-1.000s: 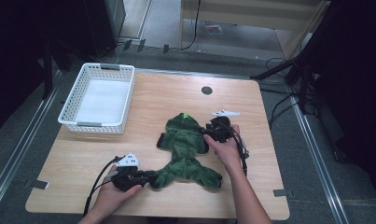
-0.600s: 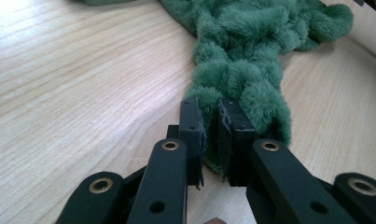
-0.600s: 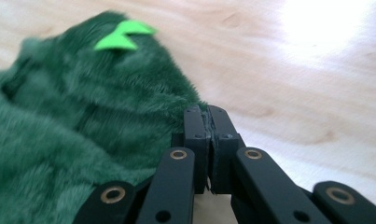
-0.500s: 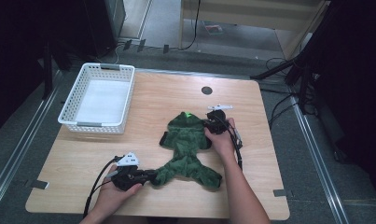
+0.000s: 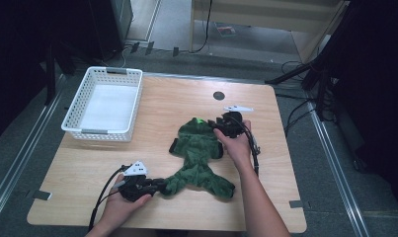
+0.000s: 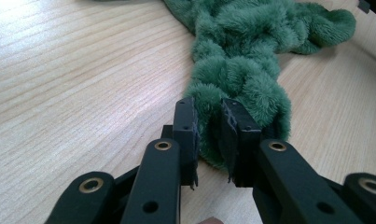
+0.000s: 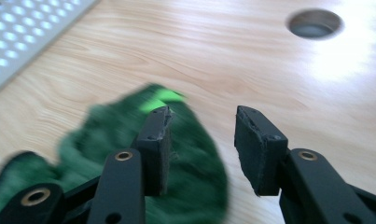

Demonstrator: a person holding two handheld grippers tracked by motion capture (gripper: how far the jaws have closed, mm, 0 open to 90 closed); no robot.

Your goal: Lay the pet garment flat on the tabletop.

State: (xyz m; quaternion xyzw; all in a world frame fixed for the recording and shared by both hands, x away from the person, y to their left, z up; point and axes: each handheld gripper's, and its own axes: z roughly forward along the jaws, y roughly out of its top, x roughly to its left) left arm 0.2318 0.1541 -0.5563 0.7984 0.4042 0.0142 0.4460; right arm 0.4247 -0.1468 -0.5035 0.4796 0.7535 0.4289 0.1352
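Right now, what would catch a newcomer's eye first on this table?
The fuzzy green garment sprawled mid-table stands out first: the left gripper is clamped on one near end, while the right gripper hangs open over its far end. After that, the empty white basket at the table's far left corner.

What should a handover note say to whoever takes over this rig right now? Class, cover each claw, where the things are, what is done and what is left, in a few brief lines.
Left claw: shut on one end of the green fleece garment, near the table's front edge.
Right claw: open, jaws apart over the garment's far end by its bright green tag; nothing gripped yet.
Garment: lies crumpled mid-table.
White basket: far left of the table, nothing in it.
Done: one end gripped.
Left, probably: close the right claw on the far end, then handle the garment, perhaps into the basket.
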